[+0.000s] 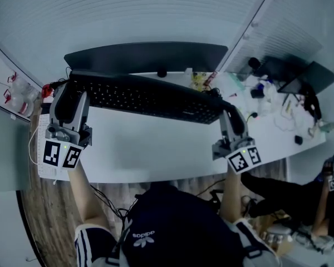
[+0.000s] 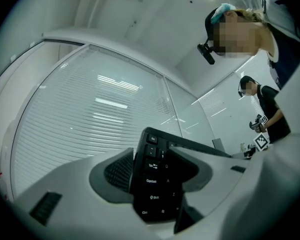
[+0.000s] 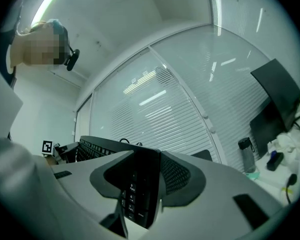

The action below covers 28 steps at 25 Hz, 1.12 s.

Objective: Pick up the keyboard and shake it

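- Head view: the black keyboard (image 1: 147, 96) hangs between my two tongs, raised off the white desk (image 1: 156, 152) and slanted across the picture, with its left end farther up the frame than its right.
- My left gripper (image 1: 72, 90) is clenched on the keyboard's left short end. In the left gripper view both pads press the board's two faces, with the Tab, Caps Lock and Shift keys showing between the jaws.
- My right gripper (image 1: 220, 109) is clamped on the keyboard's right short end. In the right gripper view the jaws stand fairly wide but bear on the board edge-on, with number-pad keys visible between them.
- Just behind the keyboard stands a dark monitor (image 1: 147, 57), its lower edge partly covered by the board.
- Beyond the keyboard's right end the desk carries clutter, with a dark laptop (image 1: 309, 78) among it, well apart from the board.
- A window with slatted blinds (image 3: 170, 109) lies behind the keyboard.
- Nearer to me than the keyboard are my own forearms and dark top.
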### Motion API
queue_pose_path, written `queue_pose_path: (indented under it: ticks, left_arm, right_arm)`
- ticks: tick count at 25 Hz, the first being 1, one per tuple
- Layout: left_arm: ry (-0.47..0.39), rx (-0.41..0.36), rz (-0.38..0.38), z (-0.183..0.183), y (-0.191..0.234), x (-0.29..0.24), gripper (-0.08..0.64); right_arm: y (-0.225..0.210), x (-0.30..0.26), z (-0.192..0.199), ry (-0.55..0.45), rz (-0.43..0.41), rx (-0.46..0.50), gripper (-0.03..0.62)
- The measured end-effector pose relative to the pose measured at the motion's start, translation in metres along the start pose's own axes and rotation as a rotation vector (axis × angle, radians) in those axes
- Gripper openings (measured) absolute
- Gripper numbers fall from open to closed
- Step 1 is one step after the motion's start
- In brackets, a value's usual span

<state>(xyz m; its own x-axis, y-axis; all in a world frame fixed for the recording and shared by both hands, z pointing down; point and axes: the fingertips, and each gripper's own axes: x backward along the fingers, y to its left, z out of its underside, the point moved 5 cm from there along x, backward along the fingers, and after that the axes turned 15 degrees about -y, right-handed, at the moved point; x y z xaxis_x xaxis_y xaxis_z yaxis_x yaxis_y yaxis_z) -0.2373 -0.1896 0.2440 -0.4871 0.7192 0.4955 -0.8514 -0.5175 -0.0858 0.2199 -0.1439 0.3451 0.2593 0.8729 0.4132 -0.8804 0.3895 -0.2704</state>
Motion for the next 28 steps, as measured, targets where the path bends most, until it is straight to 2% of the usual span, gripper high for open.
queue_pose_path:
  ticks: [7, 13, 22, 28]
  left_arm:
    - [-0.001, -0.064, 0.026, -0.029, -0.045, -0.005, 0.218]
    - [0.026, -0.082, 0.050, -0.037, -0.076, -0.012, 0.218]
    - [0.032, -0.081, 0.058, -0.030, -0.063, -0.028, 0.218]
    - [0.024, -0.106, 0.074, -0.037, -0.061, -0.037, 0.218]
  right_arm:
    - [-0.020, 0.033, 0.006, 0.013, -0.002, -0.088, 0.155]
    - [-0.031, 0.058, -0.001, 0.054, -0.001, -0.102, 0.155]
    - [-0.032, 0.048, 0.010, 0.085, 0.030, -0.074, 0.155]
    - [-0.030, 0.043, 0.015, 0.052, 0.037, -0.093, 0.155]
